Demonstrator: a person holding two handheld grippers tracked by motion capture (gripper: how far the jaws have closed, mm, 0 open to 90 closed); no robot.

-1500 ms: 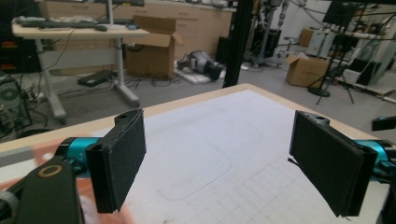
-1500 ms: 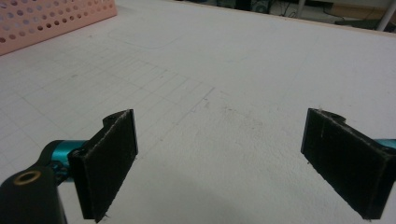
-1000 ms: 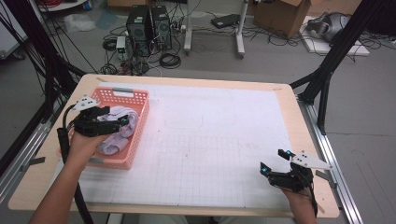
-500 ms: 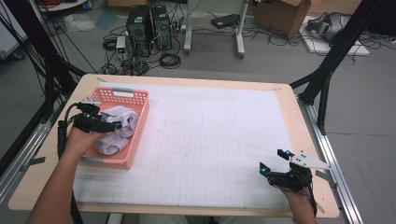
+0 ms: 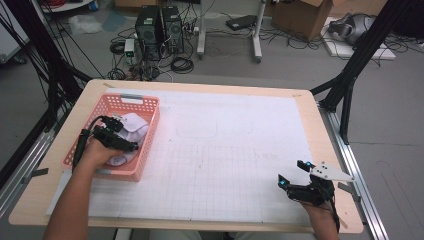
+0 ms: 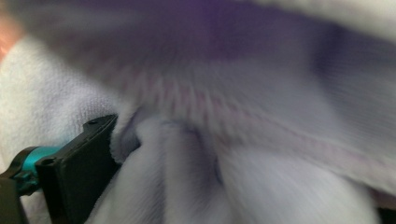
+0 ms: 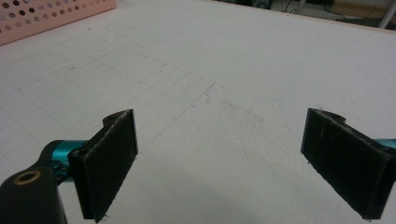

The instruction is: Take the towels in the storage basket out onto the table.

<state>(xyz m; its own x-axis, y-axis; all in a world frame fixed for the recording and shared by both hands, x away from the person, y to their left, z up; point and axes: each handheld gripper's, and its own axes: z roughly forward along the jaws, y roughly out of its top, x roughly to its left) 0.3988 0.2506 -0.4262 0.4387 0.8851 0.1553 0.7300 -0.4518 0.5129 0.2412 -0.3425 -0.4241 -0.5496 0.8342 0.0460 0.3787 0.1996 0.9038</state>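
I am working over a light wooden tabletop (image 5: 305,100) covered by a white gridded paper sheet (image 5: 240,150). Near its left edge, toward the far left corner, stands a pink perforated plastic basket (image 5: 145,102), and in it lies a heap of pale lilac-white knitted cloth (image 5: 134,126), bunched against the basket's far and right walls.

My left gripper (image 5: 116,139) is down inside the basket, on the cloth. In the left gripper view one black jaw presses into a fold of the knit (image 6: 261,154) at lower left; the other jaw is hidden under the fabric, so I cannot tell whether the jaws have closed on it or merely rest buried in it. My right gripper (image 5: 301,181) sits low over the bare sheet near the front right corner, well apart from the basket, its jaws spread wide with nothing between them, as the right gripper view (image 7: 219,163) shows.

I judge the step in hand to be taking hold of the cloth to lift it out. To do it well I would pinch a thick fold rather than a single loose layer, confirm the closure before raising, then lift straight up until the fabric clears the basket rim so the basket does not drag or tip. The right gripper should stay clear of the basket until the cloth comes over the sheet.
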